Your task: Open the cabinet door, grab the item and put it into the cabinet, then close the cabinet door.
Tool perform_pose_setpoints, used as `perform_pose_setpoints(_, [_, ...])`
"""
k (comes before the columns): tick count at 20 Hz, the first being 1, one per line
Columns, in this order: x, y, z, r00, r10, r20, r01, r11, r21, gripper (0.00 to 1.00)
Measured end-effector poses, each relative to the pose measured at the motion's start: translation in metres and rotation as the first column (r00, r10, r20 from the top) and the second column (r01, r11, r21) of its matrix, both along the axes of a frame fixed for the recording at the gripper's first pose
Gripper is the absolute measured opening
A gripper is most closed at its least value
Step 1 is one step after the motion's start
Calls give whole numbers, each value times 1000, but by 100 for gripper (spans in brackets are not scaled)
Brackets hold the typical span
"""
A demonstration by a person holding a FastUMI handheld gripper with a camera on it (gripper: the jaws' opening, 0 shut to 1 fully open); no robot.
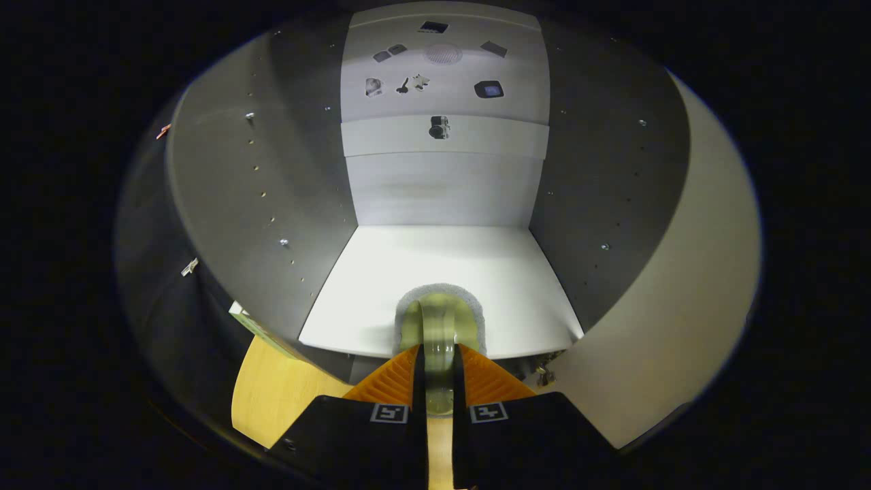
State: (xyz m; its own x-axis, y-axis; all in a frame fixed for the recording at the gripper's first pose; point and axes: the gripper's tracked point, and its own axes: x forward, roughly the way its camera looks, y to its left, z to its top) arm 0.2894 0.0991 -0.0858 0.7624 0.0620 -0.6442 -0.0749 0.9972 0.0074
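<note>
The gripper [439,364] held a clear glass cup [439,327] by its rim, jaws narrow on the wall, just above the near edge of the open cabinet's shelf [435,265]. It looked stiff, slippery and breakable, so the rim grip likely needed gentle lowering.

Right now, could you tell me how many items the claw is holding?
1: a pale green, sponge-like item pinched between the claw fingers, at the front edge of the cabinet shelf. Its lower part is hidden.

Gripper [439,371]: black body, square markers

Cabinet [442,272] interior open ahead, door [667,327] swung aside
</note>
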Motion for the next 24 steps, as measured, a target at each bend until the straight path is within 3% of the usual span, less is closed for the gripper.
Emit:
perform_pose_setpoints(12, [85,0,-33,998,-28,-61,28,1000,13,18])
perform_pose_setpoints(21, [103,4,-35,994,-66,-90,69,997,28,23])
perform_pose_setpoints(24, [100,2,-23,995,-78,-57,79,996,28,69])
